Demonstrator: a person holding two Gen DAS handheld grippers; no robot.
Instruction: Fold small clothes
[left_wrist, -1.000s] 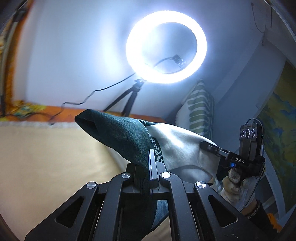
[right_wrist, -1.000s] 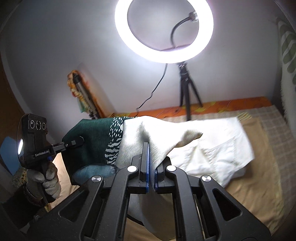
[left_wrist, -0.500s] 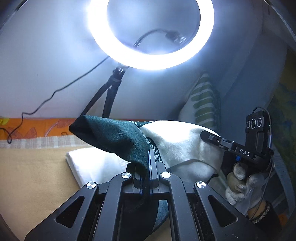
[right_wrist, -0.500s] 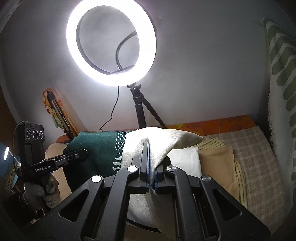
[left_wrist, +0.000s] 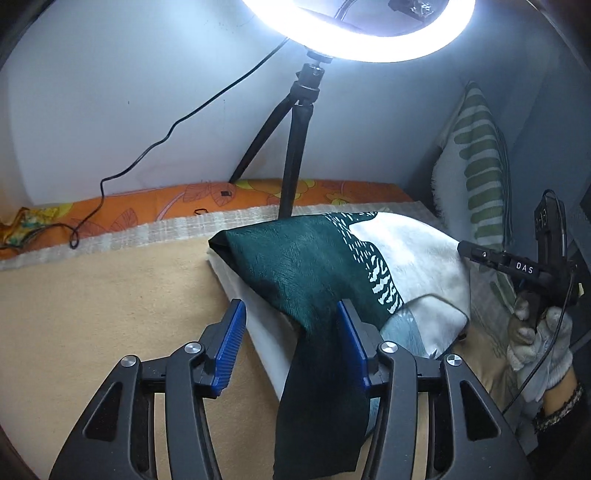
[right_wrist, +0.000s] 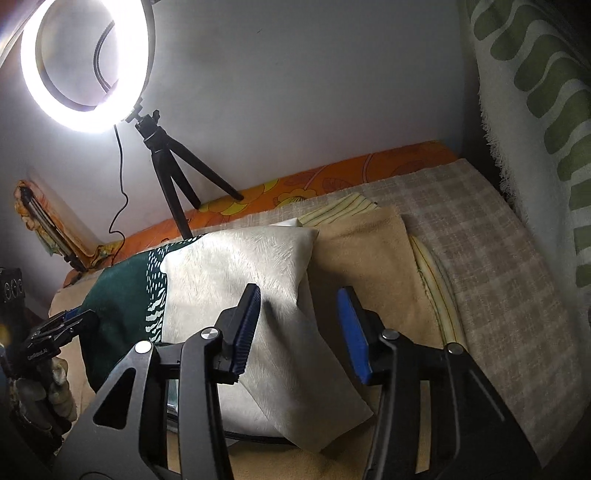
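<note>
Green-and-cream garment (left_wrist: 332, 266), folded and lying atop a white cloth (left_wrist: 251, 317) on the tan blanket (left_wrist: 92, 314); left gripper (left_wrist: 295, 343) and right gripper (right_wrist: 303, 325) both spread wide, grasping nothing.

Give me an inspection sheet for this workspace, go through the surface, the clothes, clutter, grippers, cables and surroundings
Surface: tan blanket over a checked cover on a bed.
Job's things: green-and-cream garment lying folded on a white folded cloth; a beige folded cloth beside it.
Clutter: yellow striped cloth under the beige one.
Grippers: left hand-held gripper open, green cloth draped between its fingers; right hand-held gripper open over the cream part.
Cables: black cable running from the ring light to the bed's far edge.
Surroundings: ring light on a tripod, green-patterned towel hanging at right, pale wall.
</note>
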